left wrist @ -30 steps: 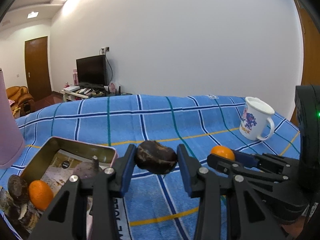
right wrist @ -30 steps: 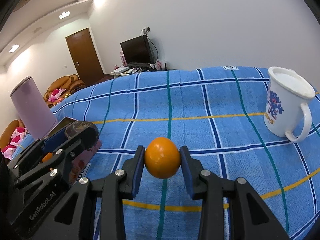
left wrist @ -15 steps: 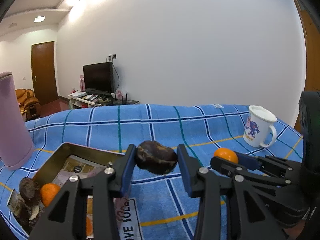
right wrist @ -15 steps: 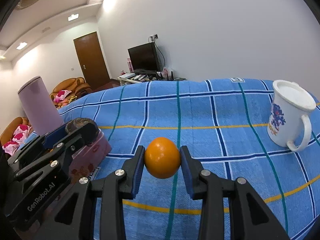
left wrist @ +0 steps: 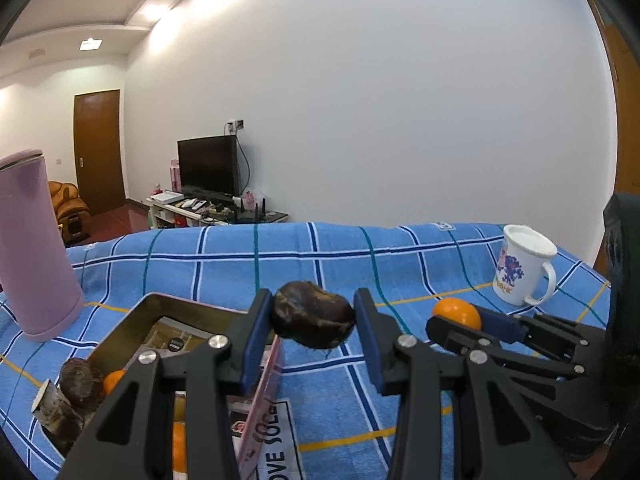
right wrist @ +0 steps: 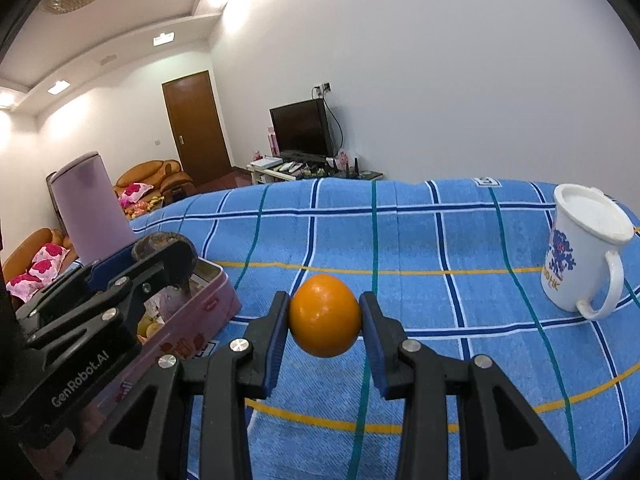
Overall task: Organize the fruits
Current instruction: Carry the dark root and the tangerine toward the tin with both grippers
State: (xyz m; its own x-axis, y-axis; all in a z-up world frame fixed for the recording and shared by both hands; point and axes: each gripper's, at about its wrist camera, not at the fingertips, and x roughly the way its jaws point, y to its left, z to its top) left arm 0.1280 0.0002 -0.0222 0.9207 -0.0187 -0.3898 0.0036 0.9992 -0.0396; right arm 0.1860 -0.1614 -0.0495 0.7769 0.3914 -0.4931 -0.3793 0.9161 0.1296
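Observation:
My left gripper (left wrist: pixel 314 322) is shut on a dark brown wrinkled fruit (left wrist: pixel 314 320) and holds it above the right rim of the pink tin box (left wrist: pixel 260 408). The tin holds a dark fruit (left wrist: pixel 80 378), small oranges (left wrist: pixel 114 380) and a cut stem piece (left wrist: pixel 50 404). My right gripper (right wrist: pixel 324 322) is shut on an orange (right wrist: pixel 324 320), held above the blue checked cloth to the right of the tin (right wrist: pixel 200 320). In the left wrist view the right gripper (left wrist: pixel 452 322) shows with its orange (left wrist: pixel 456 312). In the right wrist view the left gripper (right wrist: pixel 168 256) shows over the tin.
A white printed mug (left wrist: pixel 522 270) stands at the right on the cloth, also in the right wrist view (right wrist: pixel 584 252). A tall lilac container (left wrist: pixel 34 244) stands left of the tin, also in the right wrist view (right wrist: pixel 94 208). The blue checked cloth (right wrist: pixel 420 240) covers the table.
Both grippers have risen and pulled back with their fruits still held. The tin sits lower in the left wrist view and more of its inside shows in the right wrist view.

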